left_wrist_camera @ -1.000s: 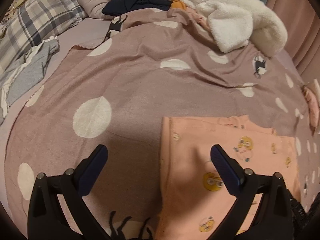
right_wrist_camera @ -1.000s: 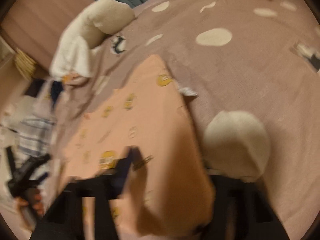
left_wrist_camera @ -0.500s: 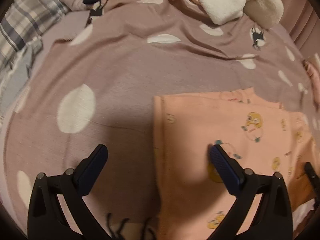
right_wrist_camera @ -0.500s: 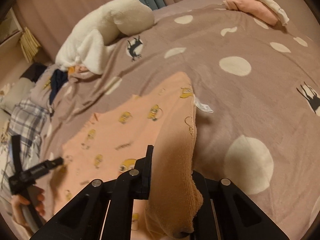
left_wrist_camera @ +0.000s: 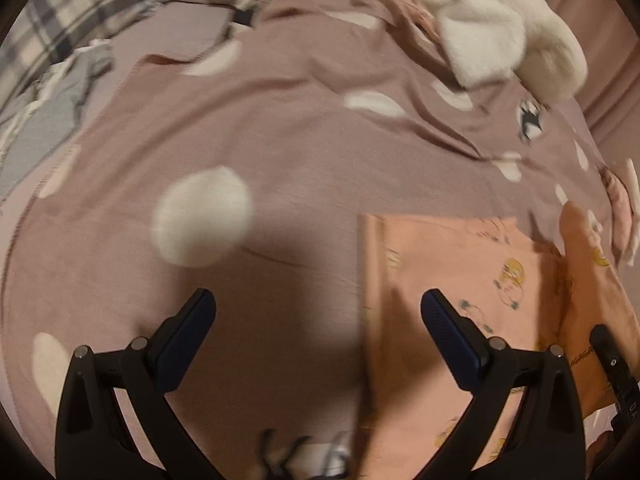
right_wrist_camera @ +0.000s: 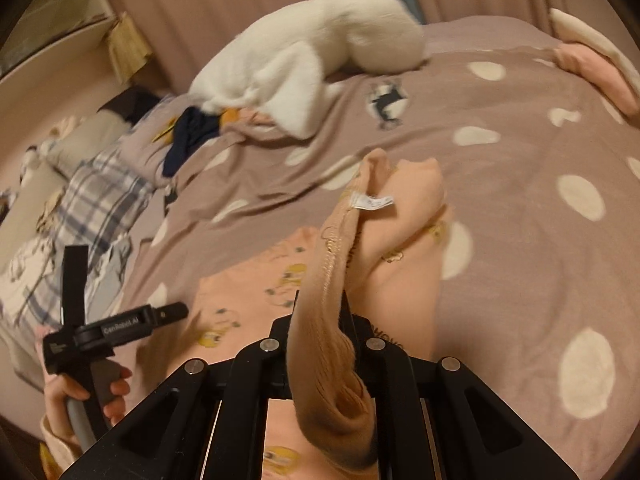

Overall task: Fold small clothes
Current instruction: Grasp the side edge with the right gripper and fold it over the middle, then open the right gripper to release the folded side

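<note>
Nearest to us, our right gripper (right_wrist_camera: 322, 312) is clamped tight on a bunched edge of the peach garment (right_wrist_camera: 248, 300); its fingertips are buried in the fabric, so we cannot make them out. The pinched part of the garment rises in a fold above the rest, with a small white label (right_wrist_camera: 370, 201) sticking out near its top. The rest of the garment lies flat on the spotted blanket (right_wrist_camera: 520, 240), and its near end is cut off by the gripper body.

Our left gripper (left_wrist_camera: 318, 316) hangs with its jaws spread wide and nothing between them. One finger sits over the bare blanket (left_wrist_camera: 280, 160) just beside the garment (left_wrist_camera: 460, 272), the other over the garment's near edge. We cannot tell whether the pads touch the cloth. From the right wrist view, our left hand (right_wrist_camera: 86, 396) shows beside the garment, wrapped around its handle and partly cut off.

Beyond the garment, a white fluffy blanket (right_wrist_camera: 320, 56) lies heaped at the far end of the spotted blanket, blurred. Beside it sit dark navy clothes (right_wrist_camera: 192, 132), and a plaid cloth (left_wrist_camera: 80, 12) further off. Folded pink pieces (right_wrist_camera: 592, 68) lie at the blanket's far edge, partly cropped.
</note>
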Demonstrator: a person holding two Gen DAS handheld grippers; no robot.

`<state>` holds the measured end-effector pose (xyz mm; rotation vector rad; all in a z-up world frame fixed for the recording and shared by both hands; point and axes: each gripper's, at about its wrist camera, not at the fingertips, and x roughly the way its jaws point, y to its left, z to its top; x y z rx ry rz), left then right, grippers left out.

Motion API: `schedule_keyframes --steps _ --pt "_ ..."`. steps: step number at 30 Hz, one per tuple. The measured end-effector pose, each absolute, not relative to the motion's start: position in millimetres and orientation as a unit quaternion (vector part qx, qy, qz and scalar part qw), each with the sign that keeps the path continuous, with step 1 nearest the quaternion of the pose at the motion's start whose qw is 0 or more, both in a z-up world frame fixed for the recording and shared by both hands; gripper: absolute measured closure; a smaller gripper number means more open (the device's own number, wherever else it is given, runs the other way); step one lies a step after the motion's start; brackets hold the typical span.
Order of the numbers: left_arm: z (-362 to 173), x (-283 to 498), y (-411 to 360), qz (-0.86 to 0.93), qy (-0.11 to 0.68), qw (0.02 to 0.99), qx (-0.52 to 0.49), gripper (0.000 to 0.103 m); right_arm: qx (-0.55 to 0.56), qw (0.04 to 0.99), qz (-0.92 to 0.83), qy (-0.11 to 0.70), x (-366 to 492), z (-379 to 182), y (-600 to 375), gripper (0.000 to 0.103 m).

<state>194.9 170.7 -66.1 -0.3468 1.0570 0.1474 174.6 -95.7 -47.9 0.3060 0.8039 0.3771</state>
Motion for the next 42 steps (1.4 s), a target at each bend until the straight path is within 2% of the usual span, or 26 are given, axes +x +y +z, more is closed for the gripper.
schedule_keyframes --steps 11,26,31,34,39,40,42 --pt "-62 168 236 0.136 0.473 0.836 -0.241 0.000 0.115 0.862 0.252 0.425 174 -66 -11 0.090" --pt "-64 173 227 0.117 0.482 0.839 -0.224 0.000 0.072 0.840 0.316 0.436 158 -69 29 0.090" --pt "-69 175 233 0.130 0.490 0.831 -0.230 0.000 0.092 0.814 0.361 0.445 154 -71 40 0.090" --pt "-68 175 234 0.133 0.488 0.831 -0.232 0.000 0.048 0.832 0.341 0.436 150 -69 48 0.090" --pt "-71 180 229 0.122 0.499 0.829 -0.222 0.000 0.055 0.808 0.339 0.479 154 -84 38 0.090" --pt "-71 180 228 0.122 0.500 0.829 -0.219 0.000 0.075 0.795 0.348 0.491 156 -81 32 0.083" --pt "-70 180 229 0.121 0.498 0.830 -0.219 0.000 0.100 0.776 0.365 0.504 157 -73 24 0.063"
